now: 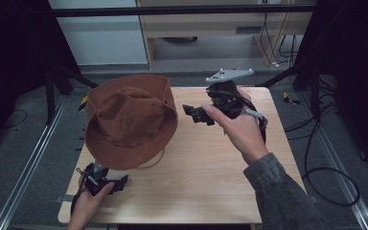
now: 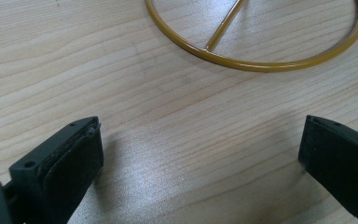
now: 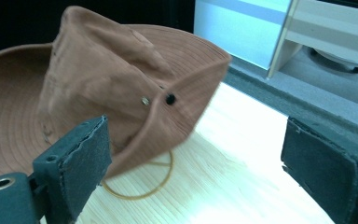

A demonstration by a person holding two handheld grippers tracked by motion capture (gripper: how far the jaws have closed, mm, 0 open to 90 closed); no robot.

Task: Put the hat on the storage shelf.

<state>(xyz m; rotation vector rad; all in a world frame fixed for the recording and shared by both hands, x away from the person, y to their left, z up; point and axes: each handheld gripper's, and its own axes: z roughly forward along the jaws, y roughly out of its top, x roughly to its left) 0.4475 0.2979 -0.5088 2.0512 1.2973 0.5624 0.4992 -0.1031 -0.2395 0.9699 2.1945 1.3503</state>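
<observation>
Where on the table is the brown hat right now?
In the high view, the brown hat sits on the left half of the wooden table, above a yellow ring stand, with the right gripper just beside its brim.

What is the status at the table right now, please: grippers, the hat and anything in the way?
Left gripper open, low by the table's near edge. Right gripper open, empty, just right of the brown hat. Hat sits over a yellow ring stand. Nothing between.
</observation>
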